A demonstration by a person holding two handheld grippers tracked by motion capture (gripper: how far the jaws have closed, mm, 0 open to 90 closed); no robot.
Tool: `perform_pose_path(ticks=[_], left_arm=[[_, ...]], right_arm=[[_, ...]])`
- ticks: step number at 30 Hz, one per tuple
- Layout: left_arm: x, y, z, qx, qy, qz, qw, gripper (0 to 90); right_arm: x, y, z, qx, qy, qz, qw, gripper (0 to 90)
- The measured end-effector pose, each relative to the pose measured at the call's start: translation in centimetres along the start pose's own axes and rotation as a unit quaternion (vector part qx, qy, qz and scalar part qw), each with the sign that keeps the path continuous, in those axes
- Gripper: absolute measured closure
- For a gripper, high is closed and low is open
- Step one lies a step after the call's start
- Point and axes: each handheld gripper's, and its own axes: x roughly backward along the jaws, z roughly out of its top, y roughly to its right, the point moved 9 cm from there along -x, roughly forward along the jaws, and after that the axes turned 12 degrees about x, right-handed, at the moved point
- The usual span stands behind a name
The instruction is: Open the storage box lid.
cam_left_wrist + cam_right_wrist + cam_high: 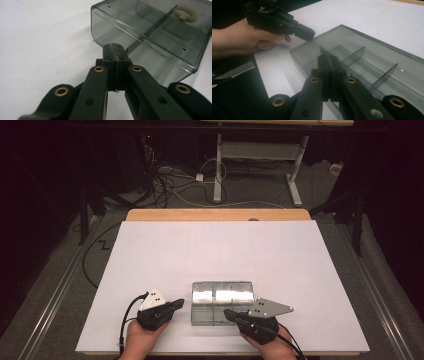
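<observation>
The wide white table (220, 250) gives a flat bare working surface, and its near middle is where the smoky clear plastic organiser box (221, 302) lies, close to the person's edge so that both hands can reach it without stretching. The box rests flat on the table with its open side up; thin clear dividers (355, 56) split it into compartments, and in the left gripper view a small cream-coloured ring (185, 15) sits in a far compartment, probably stored there as a loose part.

The left gripper (176, 305) sits just to the left of the box, its black jaws pressed together with nothing between them; its tip points at the box's near corner, near it but apart from it. Held like this, it looks ready to steady or nudge the box from that side.

The right gripper (229, 314) comes in from the near right, its jaws likewise closed on nothing. In the right gripper view its tip (329, 63) lies over the box's near wall by a divider; whether it touches the plastic I cannot tell. The closed jaws suggest a push or a poke rather than a grasp, so the box is flanked from two sides, likely to shift or square it on the table
</observation>
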Motion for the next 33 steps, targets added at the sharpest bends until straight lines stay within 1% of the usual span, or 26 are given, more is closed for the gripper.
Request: perform_pose_path(ticks=[7,15,21,25,29,33], left_arm=[[0.0,-0.1,0.0,0.006,0.0,-0.001,1.0,88.2],[0.0,-0.1,0.0,0.007,0.0,-0.003,1.0,88.2],[0.0,0.0,0.0,0.006,-0.001,-0.006,1.0,88.2],[0.0,0.0,0.0,0.006,-0.001,-0.006,1.0,88.2],[0.0,0.0,0.0,0.006,-0.001,-0.007,1.0,88.1],[0.0,0.0,0.0,0.007,-0.002,-0.007,0.9999,88.2]], right_arm=[[-0.6,-1.3,-0.4,0.001,-0.008,0.017,0.9998,90.0],[-1.5,-2.6,-1.7,-0.002,-0.028,0.035,0.999,90.0],[-2.1,-3.0,-2.9,-0.008,-0.045,0.043,0.998,90.0],[-2.4,-3.2,-3.4,-0.01,-0.055,0.044,0.9974,90.0],[-2.6,-3.2,-3.8,-0.01,-0.063,0.043,0.997,90.0],[-2.5,-3.0,-4.2,-0.019,-0.071,0.039,0.9965,90.0]])
